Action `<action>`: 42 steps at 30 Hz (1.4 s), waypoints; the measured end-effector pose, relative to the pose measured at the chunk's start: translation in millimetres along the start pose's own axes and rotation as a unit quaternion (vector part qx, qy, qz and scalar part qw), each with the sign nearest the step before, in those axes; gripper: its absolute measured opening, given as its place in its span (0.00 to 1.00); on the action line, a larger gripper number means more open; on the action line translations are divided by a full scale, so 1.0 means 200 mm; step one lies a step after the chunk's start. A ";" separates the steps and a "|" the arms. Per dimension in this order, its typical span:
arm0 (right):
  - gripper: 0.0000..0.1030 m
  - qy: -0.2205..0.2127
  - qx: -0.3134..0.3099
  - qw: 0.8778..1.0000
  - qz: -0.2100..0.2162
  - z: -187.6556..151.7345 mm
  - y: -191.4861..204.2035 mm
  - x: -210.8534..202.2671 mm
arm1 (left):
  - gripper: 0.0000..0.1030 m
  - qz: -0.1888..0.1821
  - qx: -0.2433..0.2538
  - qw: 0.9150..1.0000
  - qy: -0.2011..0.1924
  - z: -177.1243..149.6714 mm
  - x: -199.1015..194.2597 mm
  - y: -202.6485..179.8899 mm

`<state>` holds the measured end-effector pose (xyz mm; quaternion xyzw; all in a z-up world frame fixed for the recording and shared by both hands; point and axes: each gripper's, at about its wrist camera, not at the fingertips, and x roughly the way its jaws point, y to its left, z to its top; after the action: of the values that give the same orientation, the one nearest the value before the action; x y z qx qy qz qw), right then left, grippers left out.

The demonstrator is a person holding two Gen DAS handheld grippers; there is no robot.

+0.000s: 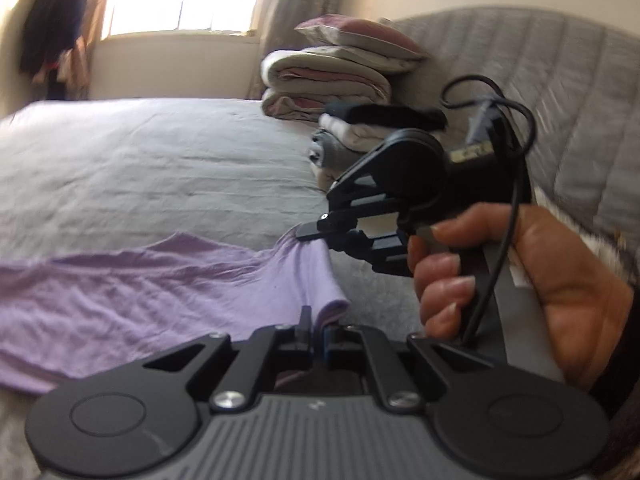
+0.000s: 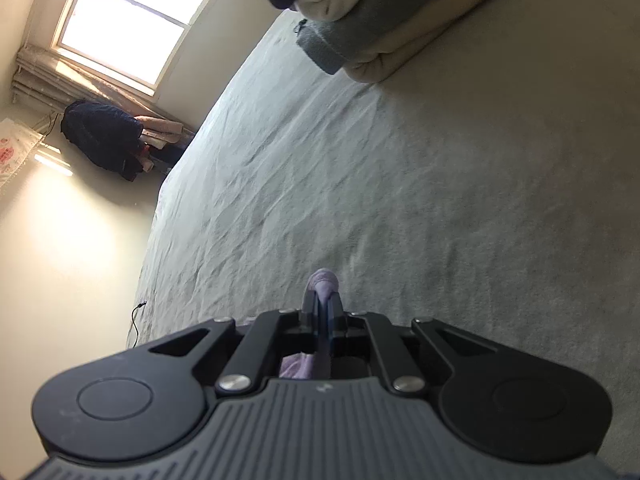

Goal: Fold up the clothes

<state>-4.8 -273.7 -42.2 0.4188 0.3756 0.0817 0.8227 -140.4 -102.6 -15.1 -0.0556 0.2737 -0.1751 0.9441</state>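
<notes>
The lilac garment (image 1: 132,292) lies on the bed (image 1: 160,168) with its long axis running from your left hand-held gripper (image 1: 314,326) out to that gripper's left, its far end cut off at the frame edge. The near end is gathered into a narrow fold that rises toward both tools. Your left hand-held gripper is pinched together on the lower lip of this fold. Your right hand-held gripper (image 1: 308,235), just ahead and to the right of the left one, clamps the bunched upper corner; its fingers point leftward, nearly level with the bed. Your right hand (image 1: 520,276) wraps the grip from the right, with a black cable (image 1: 504,216) looping past the knuckles. In the right wrist view the closed fingertips of that gripper (image 2: 323,304) hide most of the cloth; only a small lilac nub (image 2: 325,280) protrudes beyond them. Ahead and right of the right gripper sits a stack of folded clothes (image 2: 380,20), its top cut off. The left wrist view is motion-blurred, so fabric detail is soft.
</notes>
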 end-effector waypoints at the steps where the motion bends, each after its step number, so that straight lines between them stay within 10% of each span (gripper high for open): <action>1: 0.05 0.001 -0.008 1.000 0.001 0.00 0.03 0.00 | 0.03 -0.003 -0.011 1.000 -0.002 0.00 0.00 0.00; 22: 0.05 0.050 -0.116 0.992 0.022 -0.21 0.63 0.33 | 0.03 0.033 -0.188 0.980 -0.045 0.06 -0.26 0.68; 42: 0.05 0.119 -0.157 0.980 0.034 -0.59 0.90 0.72 | 0.04 0.093 -0.256 0.962 0.022 -0.07 -0.34 1.34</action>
<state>48.9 -20.8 -30.4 0.2844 0.4387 0.2165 0.8245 -122.3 171.4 -46.9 -0.2662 0.3343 -0.0119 0.9040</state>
